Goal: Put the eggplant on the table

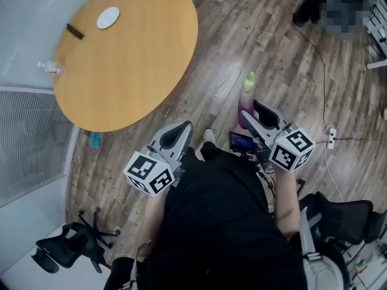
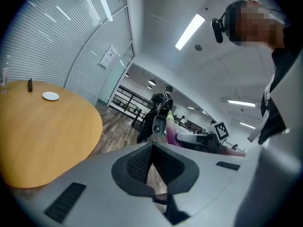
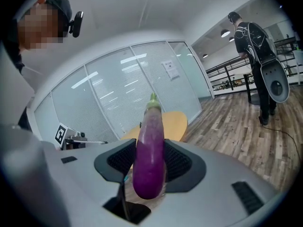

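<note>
A long purple eggplant (image 3: 149,160) with a green stem stands up between the pads of my right gripper (image 3: 150,150), which is shut on it. In the head view the eggplant (image 1: 247,98) juts forward from the right gripper (image 1: 255,112) over the wooden floor, right of the table. The round wooden table (image 1: 133,53) lies ahead to the left, and it shows behind the eggplant as the table (image 3: 176,121). My left gripper (image 1: 180,133) is held beside the body, off the table's near edge. Its jaws (image 2: 152,150) are shut with nothing in them.
A white disc (image 1: 108,17), a small black object (image 1: 75,31) and a clear item (image 1: 51,68) sit on the table's far side. Office chairs stand at lower left (image 1: 66,246) and lower right (image 1: 338,216). A cable and power strip (image 1: 330,136) lie on the floor. Another person (image 3: 255,41) stands farther off.
</note>
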Demonstrator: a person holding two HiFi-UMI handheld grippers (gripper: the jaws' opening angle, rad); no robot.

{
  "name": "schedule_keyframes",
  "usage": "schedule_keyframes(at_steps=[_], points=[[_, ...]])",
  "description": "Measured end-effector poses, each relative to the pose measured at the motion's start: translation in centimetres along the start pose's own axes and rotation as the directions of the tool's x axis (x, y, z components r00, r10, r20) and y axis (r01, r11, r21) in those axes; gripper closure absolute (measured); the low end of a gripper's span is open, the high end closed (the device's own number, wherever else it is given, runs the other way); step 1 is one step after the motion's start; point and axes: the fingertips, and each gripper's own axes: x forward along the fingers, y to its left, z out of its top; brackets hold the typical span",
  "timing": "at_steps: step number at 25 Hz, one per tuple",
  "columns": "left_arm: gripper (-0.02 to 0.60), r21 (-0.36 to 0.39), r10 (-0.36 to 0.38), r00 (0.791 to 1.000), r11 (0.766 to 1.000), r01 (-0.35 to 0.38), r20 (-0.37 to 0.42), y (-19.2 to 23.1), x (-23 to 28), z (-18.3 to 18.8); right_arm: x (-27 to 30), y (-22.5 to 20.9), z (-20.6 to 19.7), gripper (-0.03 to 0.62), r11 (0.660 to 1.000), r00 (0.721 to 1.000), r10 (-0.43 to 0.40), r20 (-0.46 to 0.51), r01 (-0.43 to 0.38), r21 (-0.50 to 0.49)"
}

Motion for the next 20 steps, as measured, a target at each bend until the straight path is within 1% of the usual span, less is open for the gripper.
schedule_keyframes(at_steps=[5,9,11,15,17,20], points=[[0.571,0.022,-0.076,0.994,0.997,0.078,-0.075,-1.3,2.1,-1.3,-0.5,-1.8,-1.0,0.402,0.999,1.000,-0.024,0.006,0.024,0.033],[0.571,0.025,-0.094,0.991,0.995,0.096,-0.094,-1.1,3.1,-0.8,-0.4,-2.6,-0.5,0.402,0.998,0.999,-0.045,0.009,0.045,0.040],[0.571,0.028,-0.115,0.989,0.993,0.118,-0.095,-0.5,4.0,-0.4,0.4,-3.3,0.1,0.402,0.998,0.998,-0.058,0.018,0.057,0.039],[0.571,0.039,-0.175,0.979,0.983,0.180,-0.104,0.4,7.3,0.9,1.8,-4.6,1.8,0.402,0.996,0.996,-0.081,0.034,0.080,0.027],[0.571,0.047,-0.205,0.973,0.976,0.210,-0.102,0.3,9.1,2.2,1.8,-5.5,3.2,0.402,0.995,0.994,-0.098,0.050,0.097,0.033],[0.571,0.068,-0.273,0.958,0.958,0.279,-0.092,0.2,12.4,4.6,2.1,-7.5,5.2,0.402,0.992,0.990,-0.128,0.066,0.127,0.019]])
